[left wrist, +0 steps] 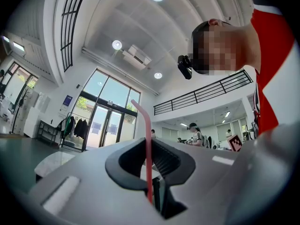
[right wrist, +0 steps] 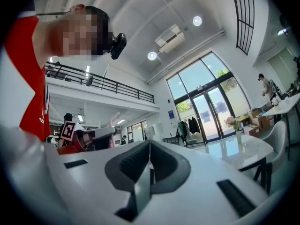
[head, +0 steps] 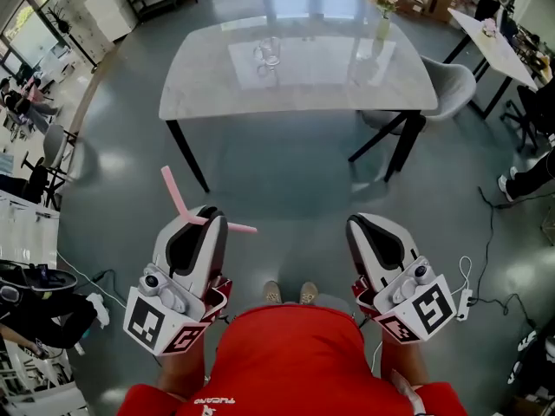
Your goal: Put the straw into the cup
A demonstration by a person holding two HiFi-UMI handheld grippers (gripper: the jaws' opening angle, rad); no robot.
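Observation:
A pink bent straw [head: 176, 193] is pinched in my left gripper [head: 211, 213], which is shut on it; one end sticks up to the left and the other out to the right. In the left gripper view the straw [left wrist: 148, 144] stands upright between the closed jaws. My right gripper [head: 358, 224] is shut with nothing in it, and its view shows the jaws [right wrist: 149, 146] pressed together. A clear glass cup [head: 270, 52] stands on the far white table [head: 217, 94], well ahead of both grippers. Both grippers are held level in front of the person's red shirt.
A vase of flowers [head: 382, 11] stands at the table's right end, with a grey chair [head: 451, 85] beside it. Another table [head: 499, 42] is at the far right. Cables [head: 464, 297] lie on the grey floor to the right. People sit at the left edge.

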